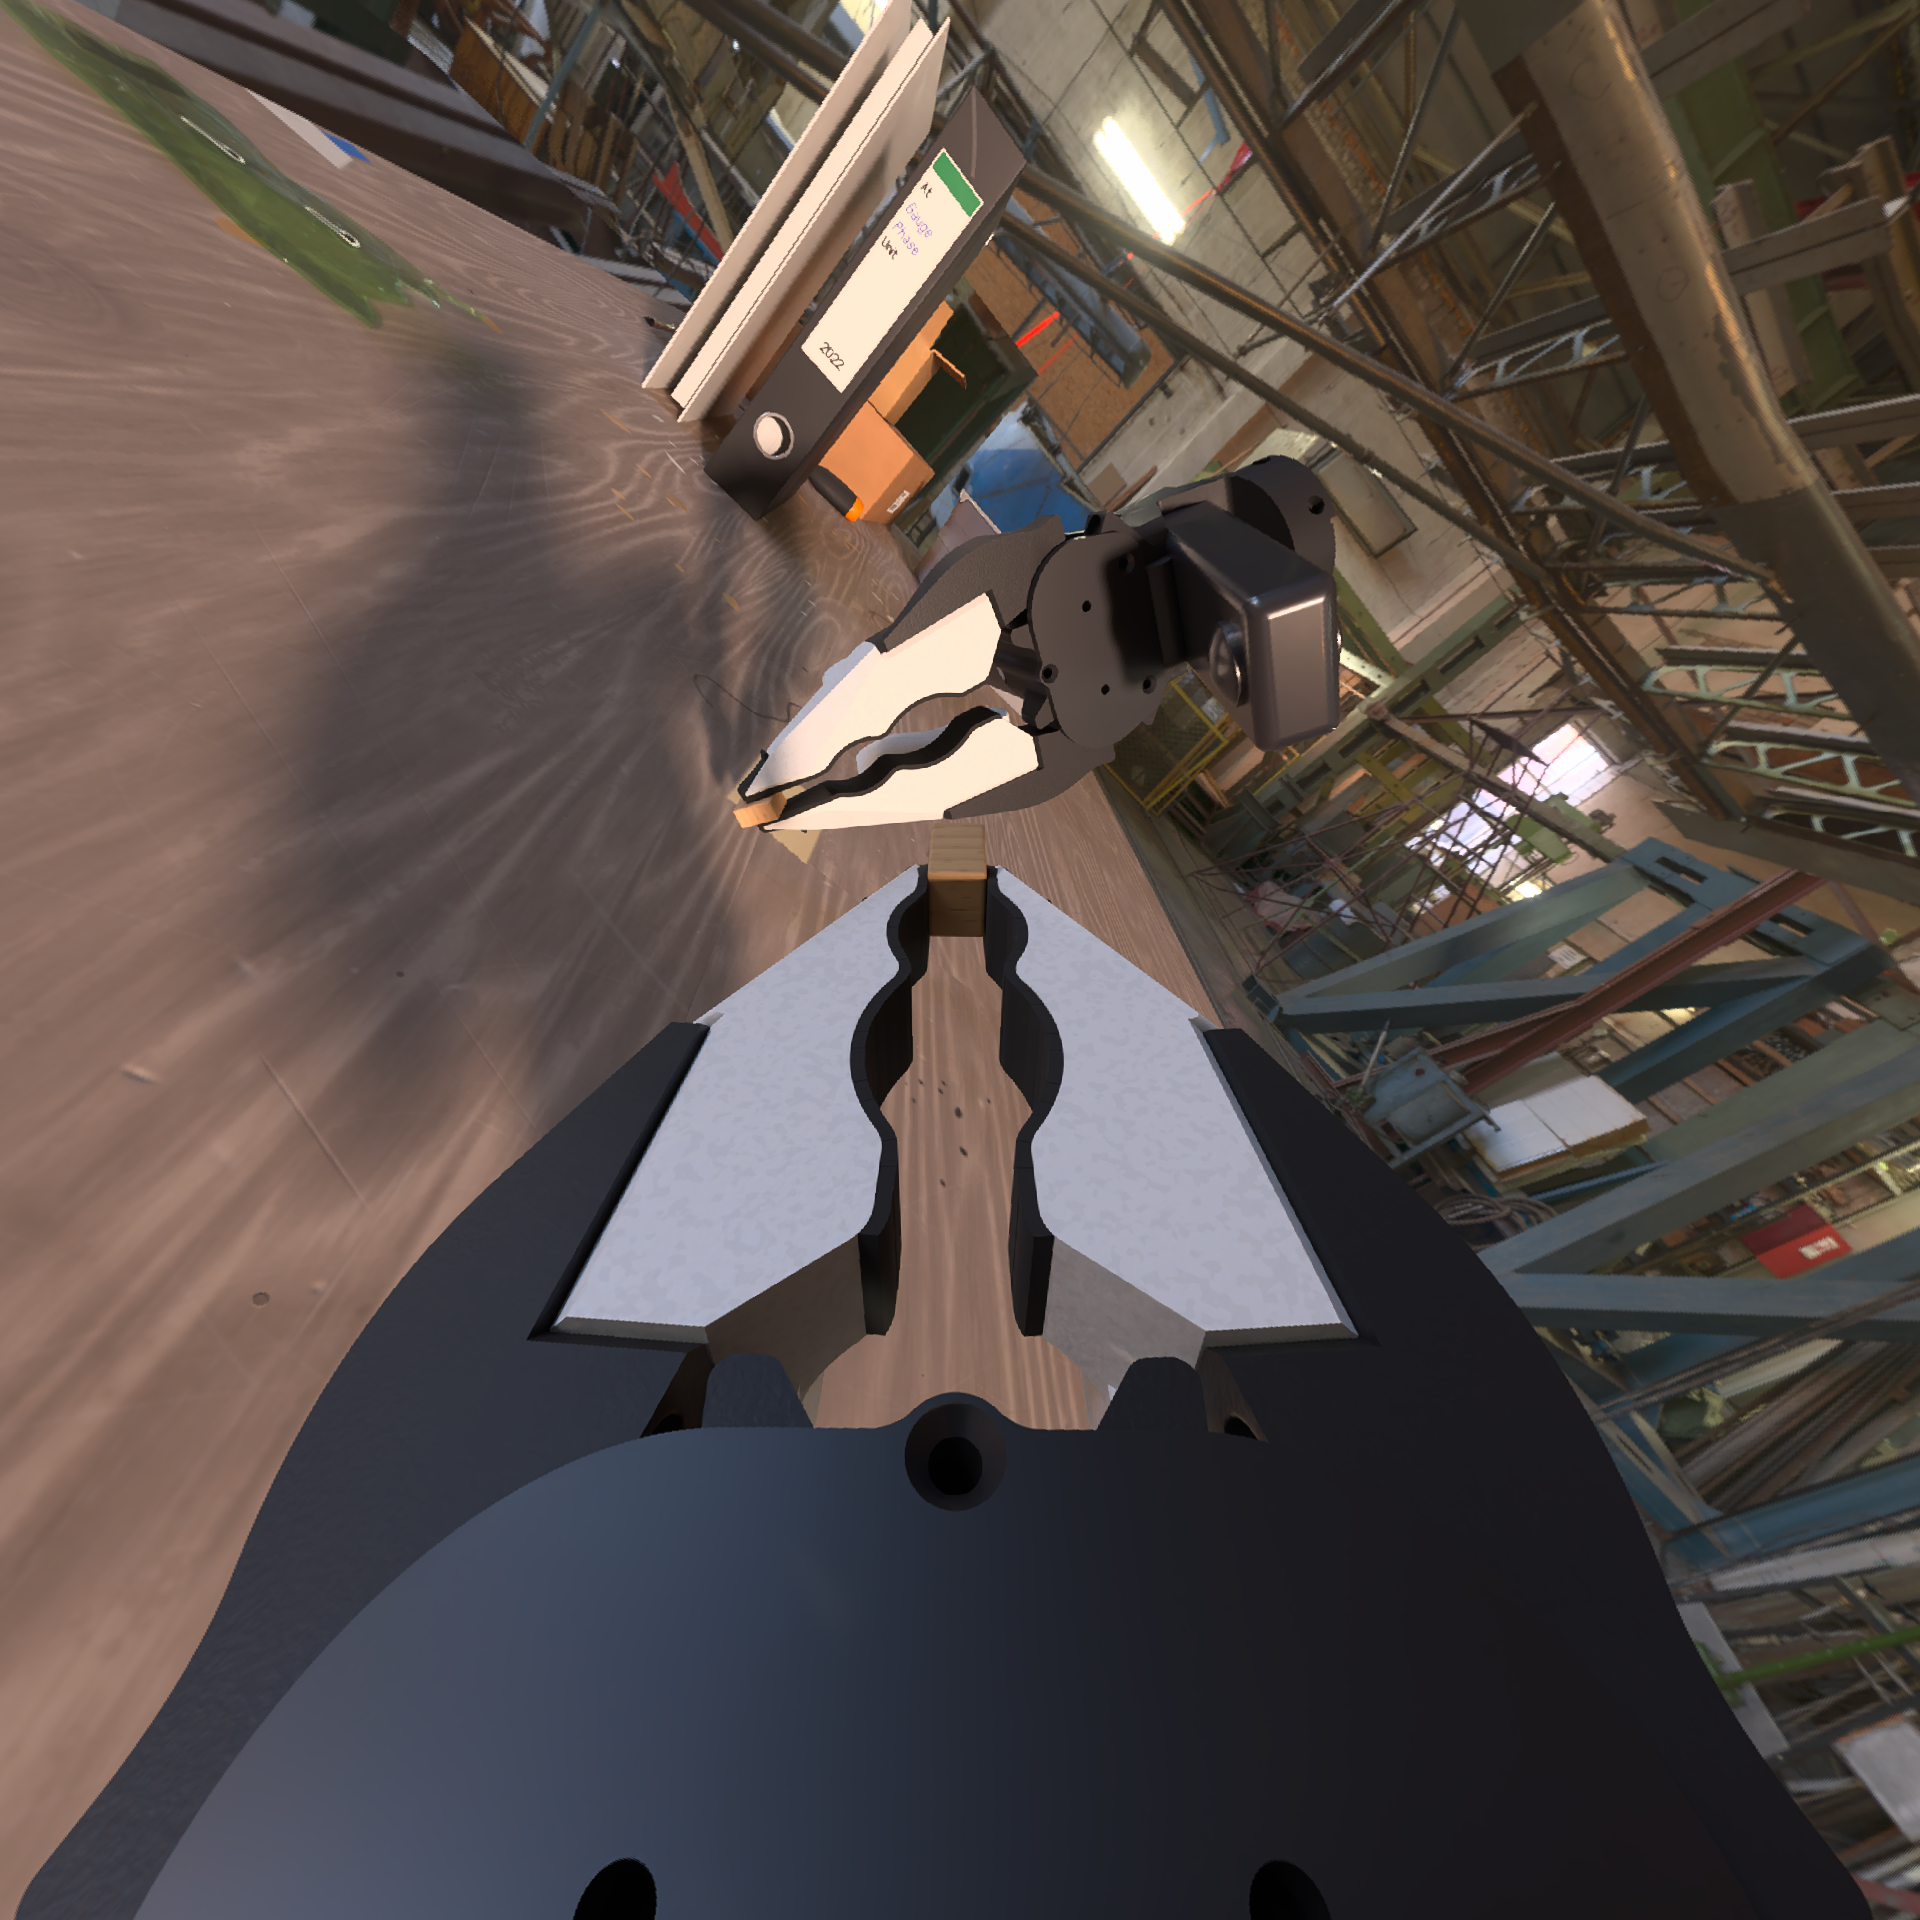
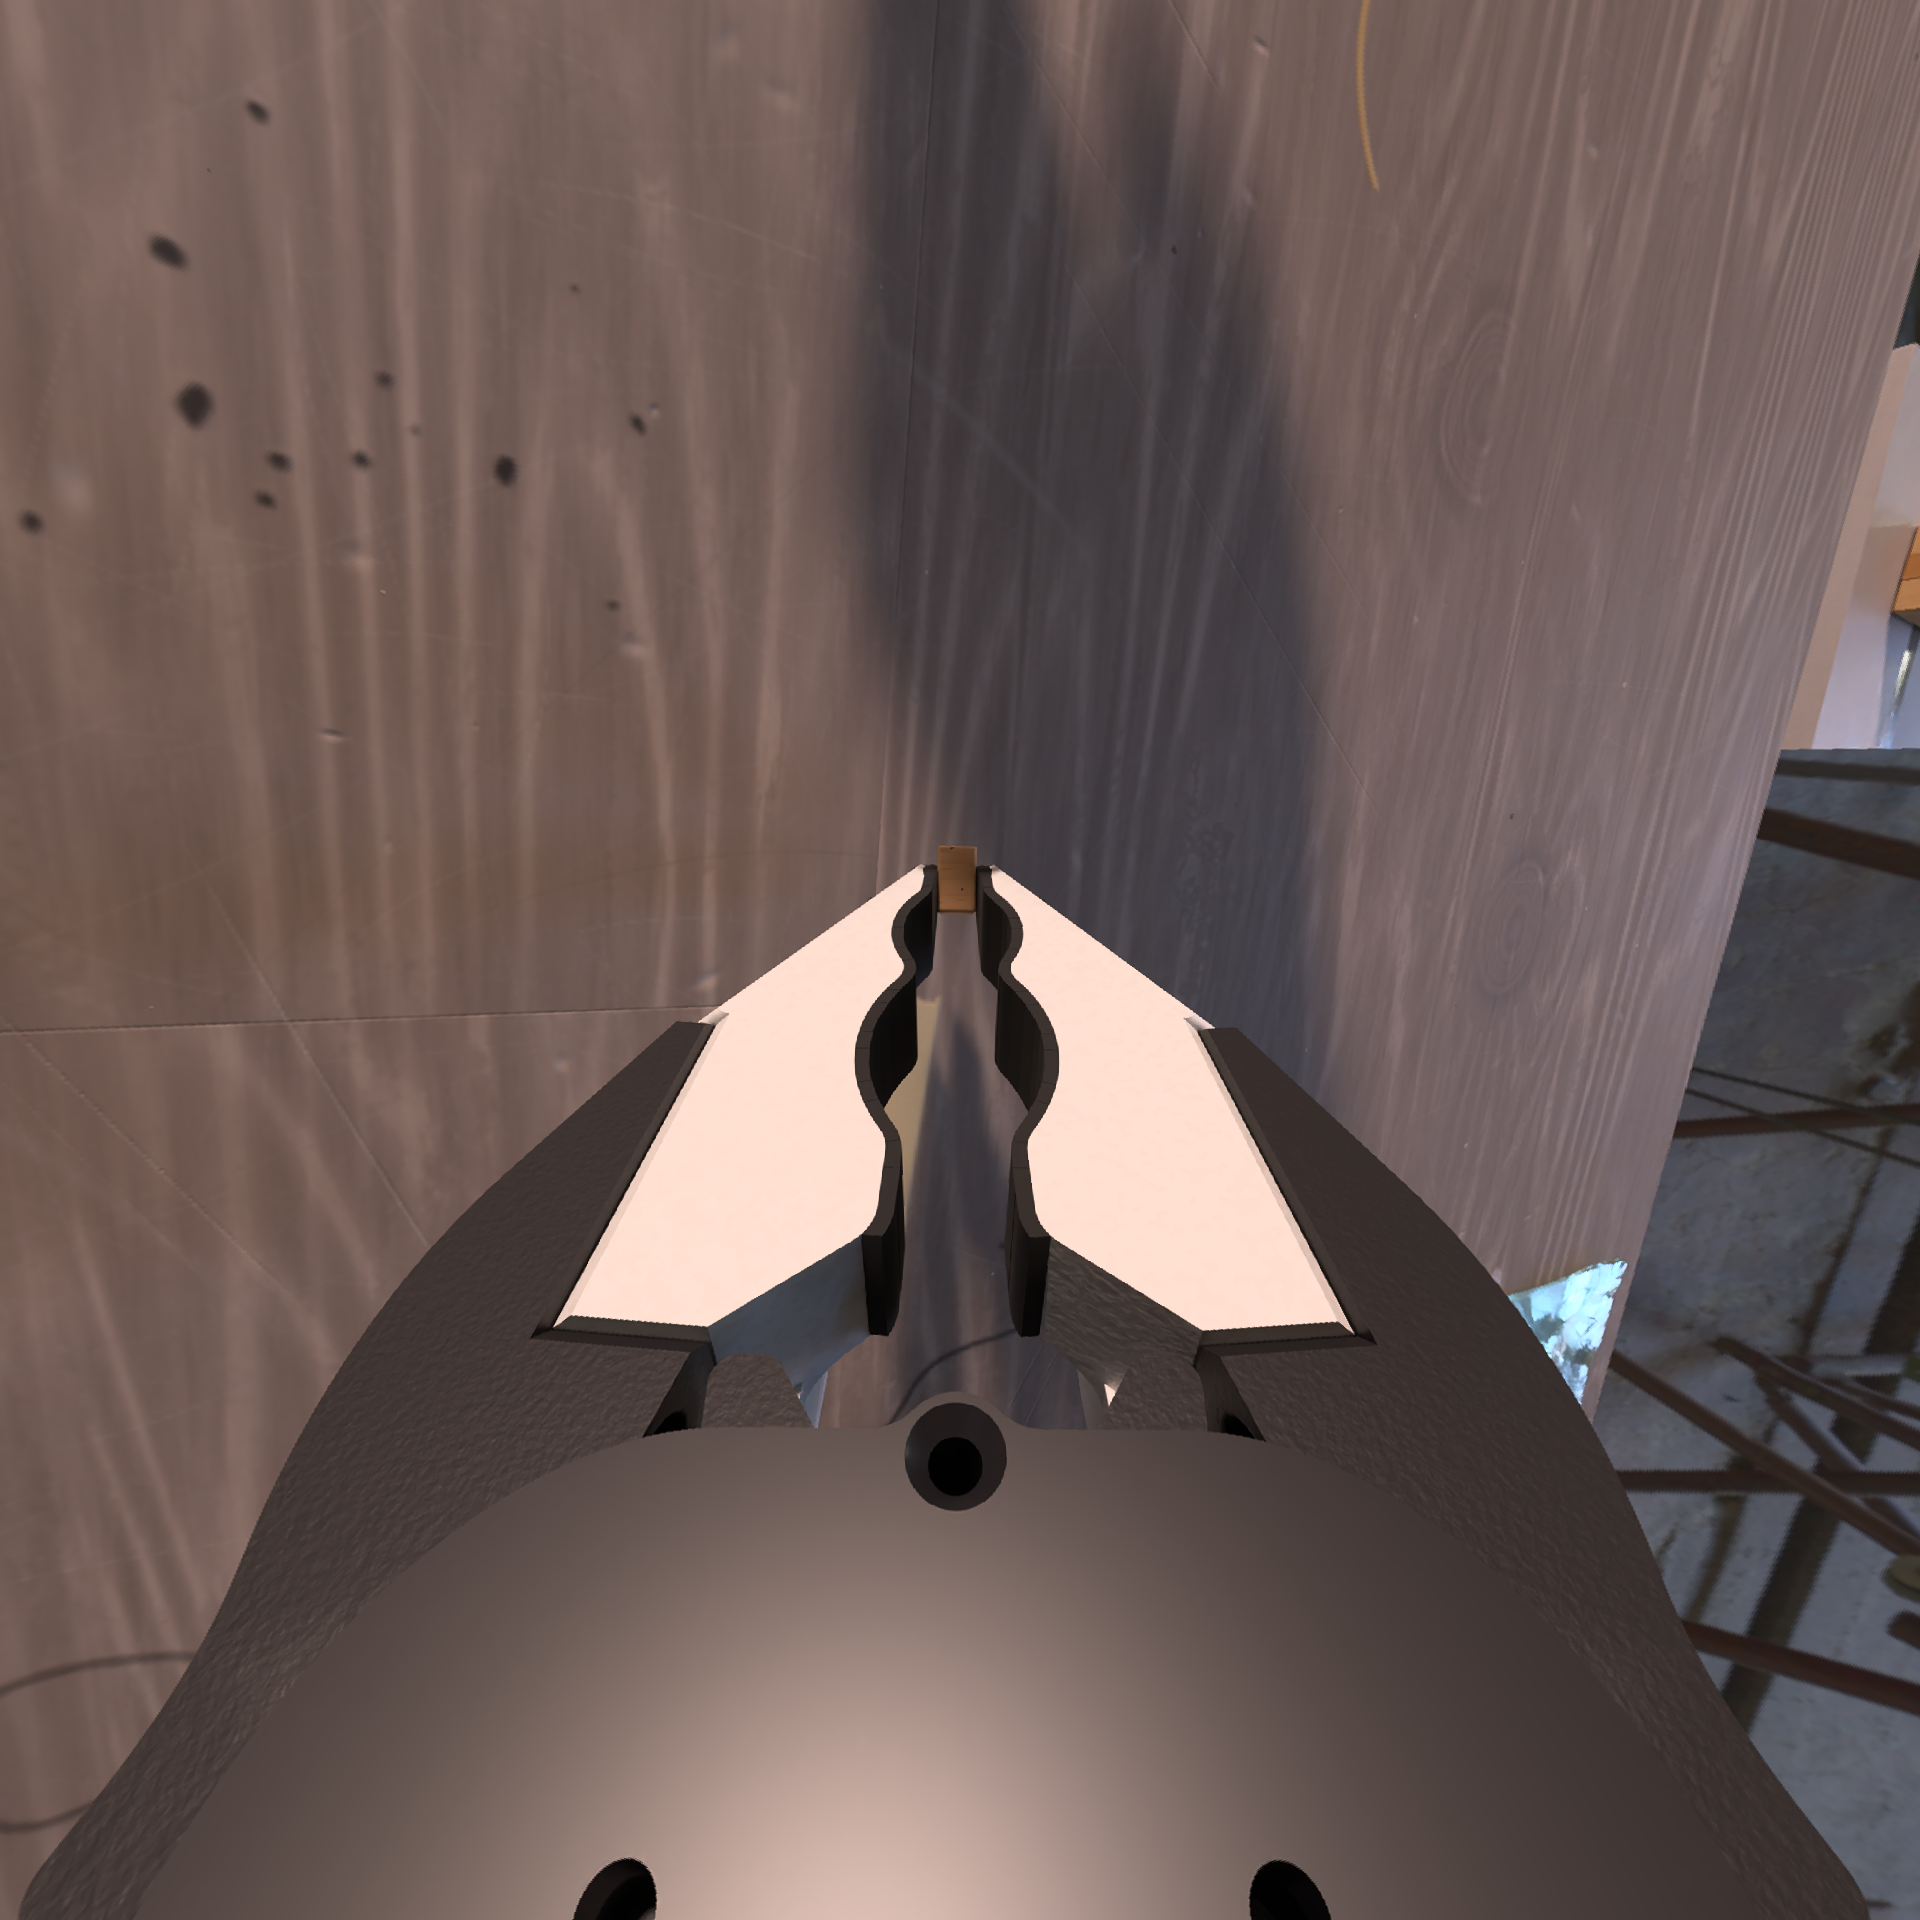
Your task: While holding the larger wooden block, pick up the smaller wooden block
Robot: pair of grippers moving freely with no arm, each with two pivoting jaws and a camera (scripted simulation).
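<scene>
In the left wrist view my left gripper (image 1: 956, 875) is shut on the larger wooden block (image 1: 956, 906), a light-brown piece gripped at the fingertips and held above the wooden table (image 1: 312, 831). In the right wrist view my right gripper (image 2: 957, 871) is shut on the smaller wooden block (image 2: 957, 888), a thin brown piece between its tips. The right gripper also shows in the left wrist view (image 1: 767, 808), just ahead and left of my left fingertips, its tips low over the table with the small block (image 1: 754, 816) sticking out. I cannot tell whether that block touches the table.
A dark binder (image 1: 790, 447) with a white label stands at the table's far side, with white boards (image 1: 800, 208) leaning next to it and an orange box (image 1: 883, 457) behind. A green patch (image 1: 260, 197) lies far left. The table edge (image 2: 1766, 727) runs along the right.
</scene>
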